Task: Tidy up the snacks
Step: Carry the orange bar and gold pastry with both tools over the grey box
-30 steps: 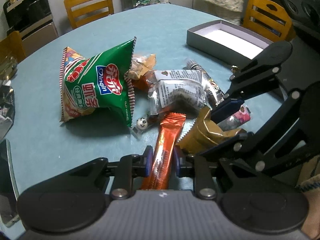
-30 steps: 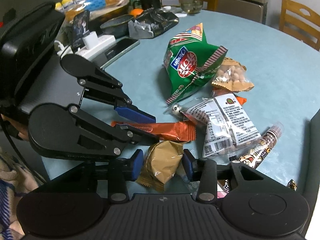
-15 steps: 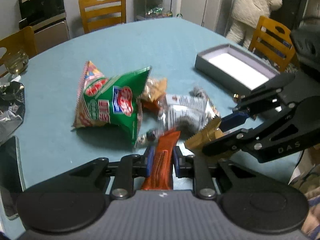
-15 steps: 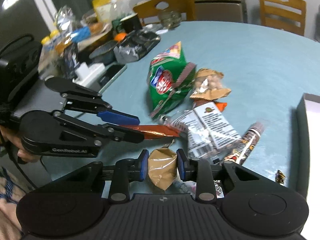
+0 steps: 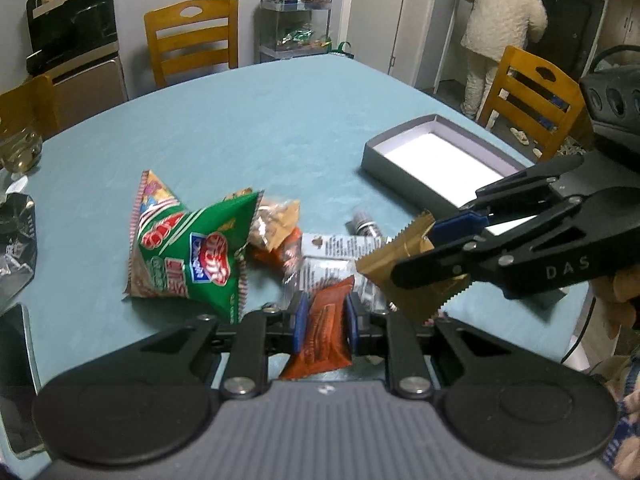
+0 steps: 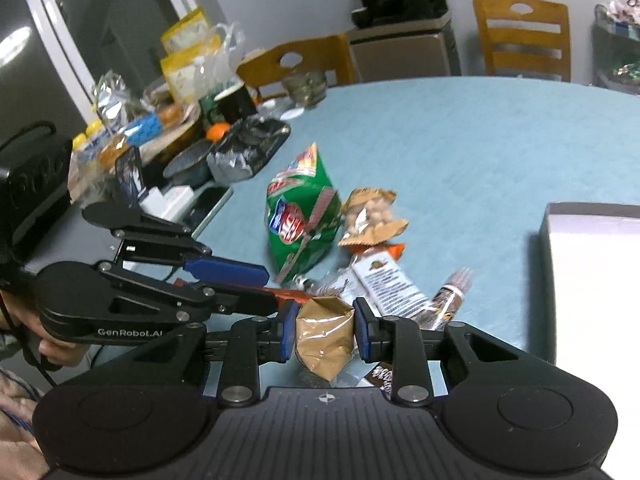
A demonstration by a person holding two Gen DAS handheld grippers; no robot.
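Currently my left tool [image 5: 323, 322] is clamped on the orange packet [image 5: 322, 336] and my right tool [image 6: 325, 332] on the gold packet [image 6: 325, 334], both lifted clear of the snack pile [image 5: 240, 252]. I judge this double grip lets me carry both to the grey box [image 5: 400, 168], which sits beyond the pile on the desk [image 5: 280, 120].

Both wrist views sit close above the tabletop [image 5: 280, 128], angled down. Left faces the far chairs; right faces the cluttered left edge. Both share the green snack bag [image 5: 192, 256] [image 6: 300, 224].
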